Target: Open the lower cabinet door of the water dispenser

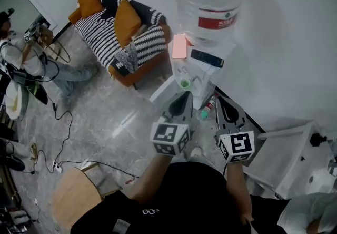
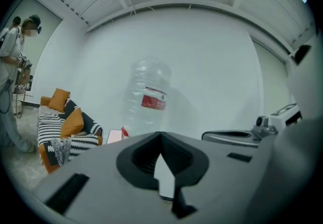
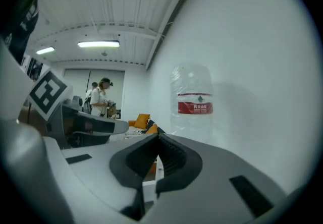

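Observation:
The white water dispenser (image 1: pixel 181 77) stands against the wall with a large clear bottle (image 1: pixel 210 1) on top. From above, its lower cabinet door is hidden. My left gripper (image 1: pixel 181 102) and right gripper (image 1: pixel 224 105) hover side by side just in front of the dispenser's upper part, both pointing at it. In the left gripper view the jaws of the left gripper (image 2: pixel 160 134) meet at the tip with nothing between them, and the bottle (image 2: pixel 146 99) is ahead. The right gripper (image 3: pixel 158 134) is likewise shut and empty, with the bottle (image 3: pixel 194 104) ahead on the right.
A pink flat object (image 1: pixel 179 46) and a black remote (image 1: pixel 207 58) lie on the dispenser top, with a green cup (image 1: pixel 185 83) at its taps. A striped sofa (image 1: pixel 118 30) stands at left, a white appliance (image 1: pixel 295 159) at right, a wooden stool (image 1: pixel 76 193) near me. Cables (image 1: pixel 58 122) cross the floor by a person (image 1: pixel 26 54).

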Available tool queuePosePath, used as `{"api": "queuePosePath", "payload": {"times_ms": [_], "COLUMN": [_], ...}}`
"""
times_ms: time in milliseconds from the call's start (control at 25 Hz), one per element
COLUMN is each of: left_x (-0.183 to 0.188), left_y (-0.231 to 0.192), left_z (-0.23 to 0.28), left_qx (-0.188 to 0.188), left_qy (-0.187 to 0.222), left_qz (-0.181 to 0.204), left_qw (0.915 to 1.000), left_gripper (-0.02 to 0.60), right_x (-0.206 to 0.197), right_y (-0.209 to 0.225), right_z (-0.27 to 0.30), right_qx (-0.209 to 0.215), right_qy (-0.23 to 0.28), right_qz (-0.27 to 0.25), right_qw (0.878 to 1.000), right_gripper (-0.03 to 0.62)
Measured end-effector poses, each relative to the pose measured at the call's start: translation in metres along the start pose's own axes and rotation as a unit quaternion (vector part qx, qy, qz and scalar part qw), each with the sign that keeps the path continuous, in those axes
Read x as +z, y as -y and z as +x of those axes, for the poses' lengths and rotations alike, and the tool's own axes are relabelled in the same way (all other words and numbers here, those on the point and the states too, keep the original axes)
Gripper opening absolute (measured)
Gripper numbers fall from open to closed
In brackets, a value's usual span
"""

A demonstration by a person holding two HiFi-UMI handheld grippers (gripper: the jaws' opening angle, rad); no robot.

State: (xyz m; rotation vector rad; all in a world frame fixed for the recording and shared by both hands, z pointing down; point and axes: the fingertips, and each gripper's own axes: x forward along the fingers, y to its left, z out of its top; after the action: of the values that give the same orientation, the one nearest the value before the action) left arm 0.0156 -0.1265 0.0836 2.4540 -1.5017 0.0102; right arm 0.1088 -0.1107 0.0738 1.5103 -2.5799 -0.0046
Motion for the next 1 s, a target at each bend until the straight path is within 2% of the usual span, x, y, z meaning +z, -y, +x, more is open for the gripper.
{"api": "queuePosePath", "payload": {"times_ms": [80, 120, 400, 680, 1000], "left_x": [0.003, 0.004, 0.020, 0.014, 0.014], "left_y": [0.004, 0.004, 0.004, 0.010, 0.019], "left_z": [0.001, 0.000, -0.001, 0.004, 0.013], "left_qx": [-0.003, -0.001, 0.012, 0.013, 0.010], "left_qy": [0.003, 0.003, 0.017, 0.011, 0.015], "left_qz": [0.001, 0.001, 0.019, 0.019, 0.021], "left_qw": [1.0000, 1.0000, 0.9996, 0.9997, 0.9996], "left_gripper": [0.011, 0.011, 0.011, 0.011, 0.011], "right_x": [0.006, 0.009, 0.017, 0.017, 0.013], "right_y": [-0.002, -0.002, 0.007, 0.016, 0.016], "right_z": [-0.002, -0.003, -0.003, -0.002, 0.003], "right_qx": [0.001, 0.001, -0.005, -0.006, 0.013], "right_qy": [0.001, 0.005, 0.032, 0.031, 0.017], "right_qz": [-0.040, -0.044, 0.029, 0.037, 0.048], "right_qw": [0.999, 0.999, 0.999, 0.999, 0.999], "right_gripper": [0.011, 0.011, 0.011, 0.011, 0.011]}}
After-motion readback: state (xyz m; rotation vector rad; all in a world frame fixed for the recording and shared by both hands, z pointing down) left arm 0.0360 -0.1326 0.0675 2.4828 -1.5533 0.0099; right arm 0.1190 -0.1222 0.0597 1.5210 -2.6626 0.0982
